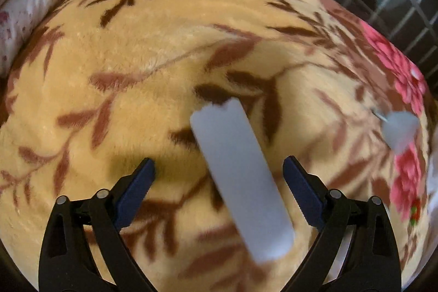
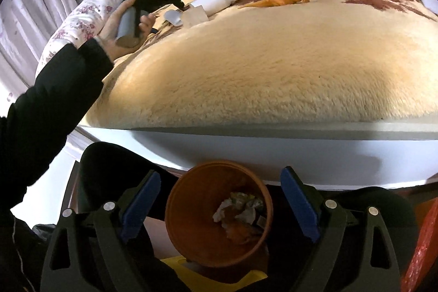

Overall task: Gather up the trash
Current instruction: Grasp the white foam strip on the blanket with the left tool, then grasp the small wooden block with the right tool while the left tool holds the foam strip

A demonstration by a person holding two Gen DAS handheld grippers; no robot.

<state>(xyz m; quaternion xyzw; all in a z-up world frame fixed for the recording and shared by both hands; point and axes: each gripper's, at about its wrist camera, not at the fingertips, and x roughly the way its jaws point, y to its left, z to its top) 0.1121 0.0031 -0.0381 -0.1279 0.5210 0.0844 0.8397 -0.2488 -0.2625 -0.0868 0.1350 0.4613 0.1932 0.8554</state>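
Jaws of both the left gripper (image 1: 219, 168) and right gripper (image 2: 220, 182) stand wide, gripping nothing.

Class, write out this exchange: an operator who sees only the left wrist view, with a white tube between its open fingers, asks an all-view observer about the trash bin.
Operator: Where is the bin?
Observer: An orange bin sits low beside the bed, right in front of the open right gripper.
Operator: Is it empty?
Observer: No, crumpled paper already lies inside it.
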